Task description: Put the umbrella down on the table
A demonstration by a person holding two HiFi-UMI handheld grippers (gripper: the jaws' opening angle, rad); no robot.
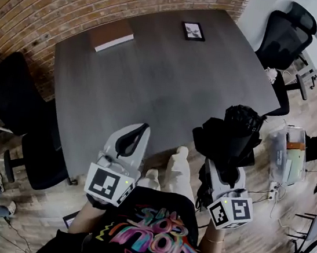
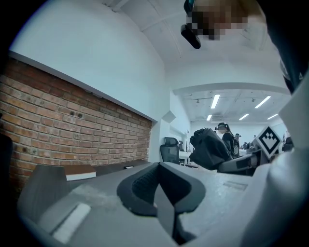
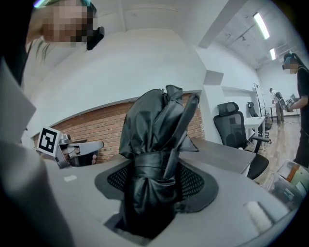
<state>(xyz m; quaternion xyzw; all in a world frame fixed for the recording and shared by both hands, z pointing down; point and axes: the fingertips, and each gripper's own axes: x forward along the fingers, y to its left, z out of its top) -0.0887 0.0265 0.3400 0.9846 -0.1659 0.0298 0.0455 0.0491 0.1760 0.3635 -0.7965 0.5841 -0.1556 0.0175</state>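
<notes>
A folded black umbrella (image 1: 234,134), bound with its strap, stands upright between the pads of my right gripper (image 1: 224,161), which is shut on it. The umbrella hangs in the air just off the near right edge of the dark grey table (image 1: 154,75). In the right gripper view the umbrella (image 3: 153,144) fills the middle, clamped at its lower part by the right gripper (image 3: 157,188). My left gripper (image 1: 133,140) is over the table's near edge, shut with nothing in it. From the left gripper (image 2: 159,198) view the umbrella (image 2: 207,147) shows at the right.
A brown book (image 1: 111,34) and a small picture frame (image 1: 193,31) lie at the table's far side. Black office chairs stand at the right (image 1: 286,30) and left (image 1: 10,96). A plastic box (image 1: 288,152) sits on the floor to the right. A brick wall runs behind.
</notes>
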